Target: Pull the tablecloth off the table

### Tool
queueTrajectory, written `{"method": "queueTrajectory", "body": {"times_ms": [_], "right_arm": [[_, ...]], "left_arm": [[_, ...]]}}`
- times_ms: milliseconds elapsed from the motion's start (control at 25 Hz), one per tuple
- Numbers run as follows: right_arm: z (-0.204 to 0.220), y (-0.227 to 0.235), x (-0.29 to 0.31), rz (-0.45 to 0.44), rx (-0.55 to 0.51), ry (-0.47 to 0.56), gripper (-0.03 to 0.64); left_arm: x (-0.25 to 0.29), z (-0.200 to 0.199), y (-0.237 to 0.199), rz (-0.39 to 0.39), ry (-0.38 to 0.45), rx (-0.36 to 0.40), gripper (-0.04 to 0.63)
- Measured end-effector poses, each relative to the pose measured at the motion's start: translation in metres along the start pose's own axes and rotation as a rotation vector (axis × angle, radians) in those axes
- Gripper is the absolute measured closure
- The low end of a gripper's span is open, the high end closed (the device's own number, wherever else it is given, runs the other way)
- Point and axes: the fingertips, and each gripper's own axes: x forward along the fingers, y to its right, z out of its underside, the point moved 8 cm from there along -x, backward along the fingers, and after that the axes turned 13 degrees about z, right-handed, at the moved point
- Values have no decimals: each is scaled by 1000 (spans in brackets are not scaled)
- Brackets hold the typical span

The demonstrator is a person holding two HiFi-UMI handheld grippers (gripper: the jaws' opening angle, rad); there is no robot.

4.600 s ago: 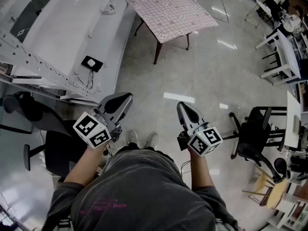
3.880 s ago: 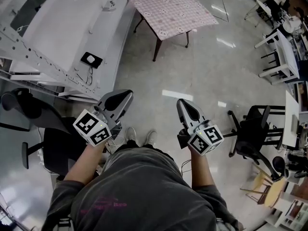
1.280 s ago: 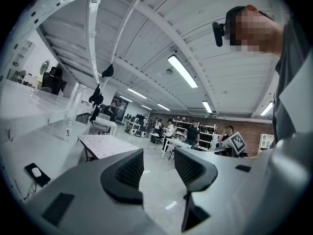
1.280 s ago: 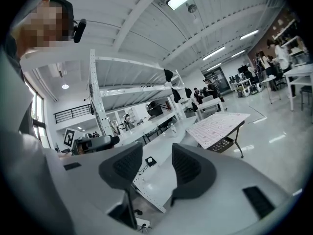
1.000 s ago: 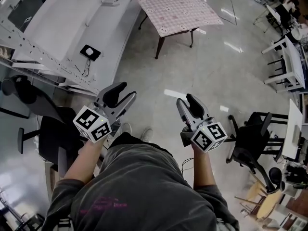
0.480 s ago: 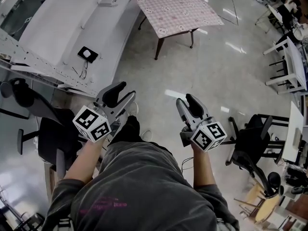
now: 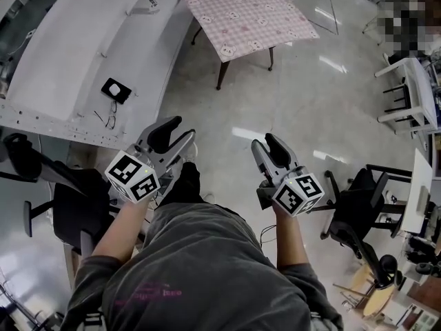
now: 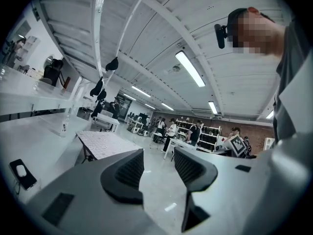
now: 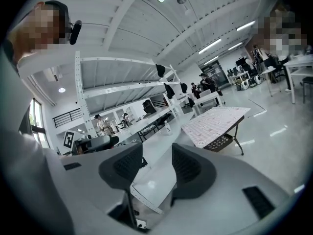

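Tablecloth: the tablecloth [image 7: 247, 11] is a pink and white check with small pale motifs scattered over it (too small to tell what they are). It lies flat and smooth, with no fold or bunching that shows.
Where it lies: spread over the whole surface of the table [image 7: 220, 72], out to every edge, with a short overhang at the near edge and near corner. Dark legs show below it.
Left gripper: the left gripper [image 7: 175, 134] is held low in front of the person, well apart from the table. Its own view shows the jaws standing apart by a moderate gap, with only floor and the far room between them, so it holds nothing.
Right gripper: the right gripper [image 7: 267, 147] is level with the left one and equally far from the cloth. Its jaws stand apart by much the same gap, and it grips nothing.
Progress: the cloth covers the table, so the state the task asks for is not there. No edge or corner is lifted or drawn off.
What is left: by my judgement, closing the stretch of floor [image 7: 289, 109] to the table, taking hold at an overhanging edge or corner, and drawing the cloth clear of the surface.
Handling: it looks thin and limp, so it should slide and drape, not hold a shape.
Nearby: a long white bench [image 7: 89, 40] runs beside the table's left edge.
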Motion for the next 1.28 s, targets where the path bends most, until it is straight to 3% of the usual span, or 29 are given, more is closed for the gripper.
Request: {"method": "queueTrajectory", "body": {"times_ms": [520,1000,1280], "right_arm": [[-27,20,114,57,29,-48,446],[-63,15,223,124,39,-79,446],[-81,16,266,144,31,-69,446]], "left_arm": [[43,-22,-123,39,-31,-68,400],[68,-65,-244,81,-48,-93,402],[80,-81,-293,83,-42,-95,402]]}}
